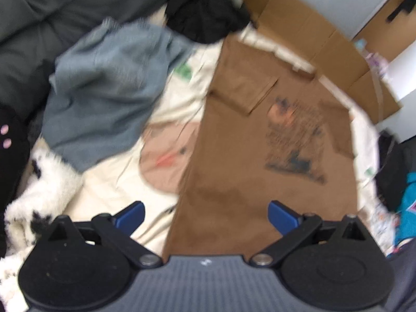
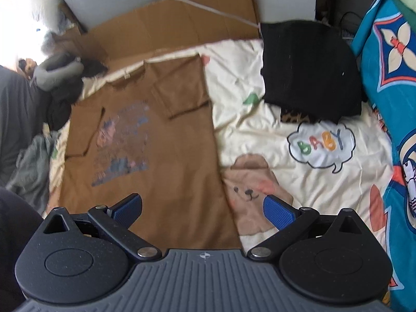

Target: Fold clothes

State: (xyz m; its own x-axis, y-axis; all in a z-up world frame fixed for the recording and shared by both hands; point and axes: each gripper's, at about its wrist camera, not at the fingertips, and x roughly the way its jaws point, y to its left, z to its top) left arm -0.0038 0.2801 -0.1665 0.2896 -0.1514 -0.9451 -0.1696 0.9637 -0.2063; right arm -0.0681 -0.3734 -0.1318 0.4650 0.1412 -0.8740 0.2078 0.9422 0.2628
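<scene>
Brown tee (image 1: 260,156) lies flat on the cream quilt (image 2: 260,135), print side up, both sleeves already turned in over the body. Its long axis runs straight away from both tongs, hem nearest, collar at the far end by the cardboard (image 2: 169,26).

Left tongs (image 1: 206,214): jaws wide apart, nothing between them. Hem passes under the gap; tee's left edge sits just inside the left pad, the rest of the shirt ahead and to the right.

Right tongs (image 2: 202,208): jaws also wide apart, empty. They straddle the tee's right edge. Left pad over brown cloth, right pad over the bear print (image 2: 249,195) on the quilt.

Both held above the hem, tilted down and forward, about equally near. Contact with cloth: cannot tell.

Judgement: next is a grip on the two hem corners, then carry hem toward collar. Grey garment (image 1: 104,91) beyond left, black one (image 2: 306,70) beyond right, both off the tee.
</scene>
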